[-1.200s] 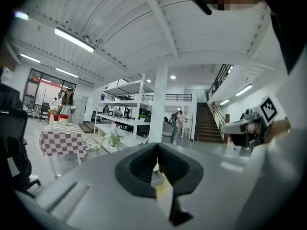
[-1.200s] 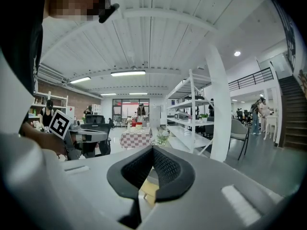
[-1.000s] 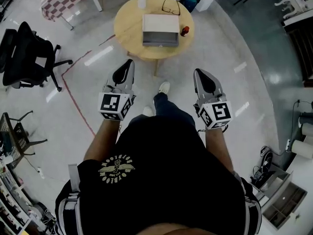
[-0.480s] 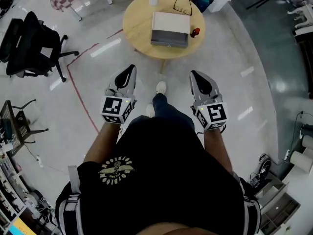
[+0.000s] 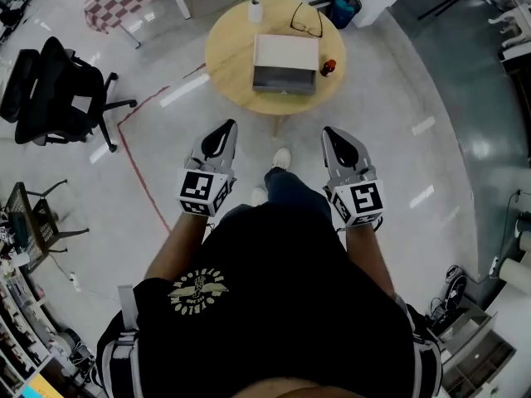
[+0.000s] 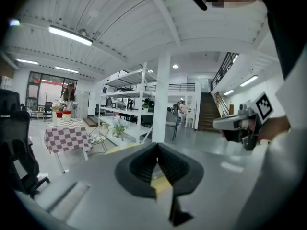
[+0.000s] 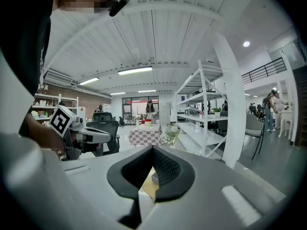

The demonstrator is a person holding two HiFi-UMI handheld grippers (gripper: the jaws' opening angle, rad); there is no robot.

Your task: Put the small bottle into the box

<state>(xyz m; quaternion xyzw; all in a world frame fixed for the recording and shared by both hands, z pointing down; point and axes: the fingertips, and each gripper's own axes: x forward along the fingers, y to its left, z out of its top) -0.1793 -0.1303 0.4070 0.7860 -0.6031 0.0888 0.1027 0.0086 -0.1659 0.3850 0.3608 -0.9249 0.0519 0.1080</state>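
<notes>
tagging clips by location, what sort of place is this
Probably an open-plan office or workshop: an office chair, tall white shelving and a staircase to an upper level.

eyeglasses (image 5: 307,20) on round table (image 5: 226,56)

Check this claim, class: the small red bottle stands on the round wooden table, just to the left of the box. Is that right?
Not quite. The head view shows the small red bottle standing just to the right of the box, not to its left. The rest holds: it does stand on the round wooden table.
</notes>
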